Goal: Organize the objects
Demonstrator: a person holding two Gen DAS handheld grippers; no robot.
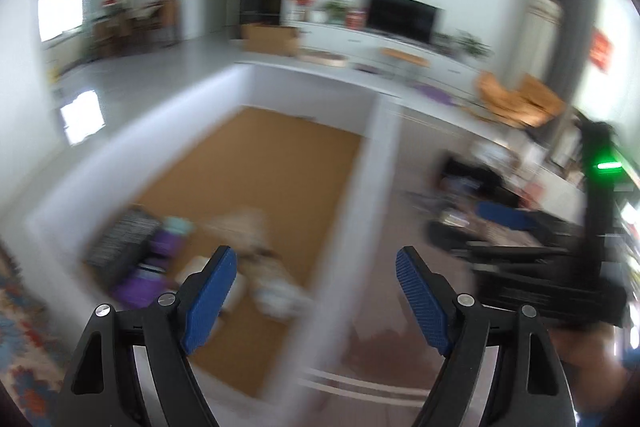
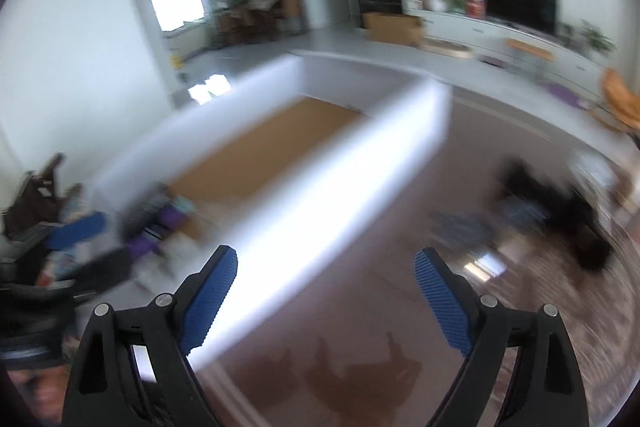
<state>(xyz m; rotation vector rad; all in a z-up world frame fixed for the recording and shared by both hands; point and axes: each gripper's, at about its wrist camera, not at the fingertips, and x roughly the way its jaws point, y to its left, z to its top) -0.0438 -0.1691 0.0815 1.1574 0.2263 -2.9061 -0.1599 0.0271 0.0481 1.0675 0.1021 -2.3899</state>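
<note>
holding blurred purple and pale items, the white box (image 1: 384, 155) sits below both empty, spread grippers (image 1: 316, 291).

Bright daylight from a far window (image 2: 178, 5), heavy motion blur, fisheye bending, dark vignetted corners.

Black television (image 1: 401, 15) on white cabinet (image 1: 400, 47), cardboard box (image 1: 270, 39) — patterned rug (image 1: 20, 327)

We see the white box (image 1: 384, 163) with smooth matt walls and a brown floor like cardboard. Beside the box, the dark brown table (image 2: 360, 339) looks glossy. Our gripper pads (image 1: 210, 301) are ribbed blue on matt black plastic.
</note>
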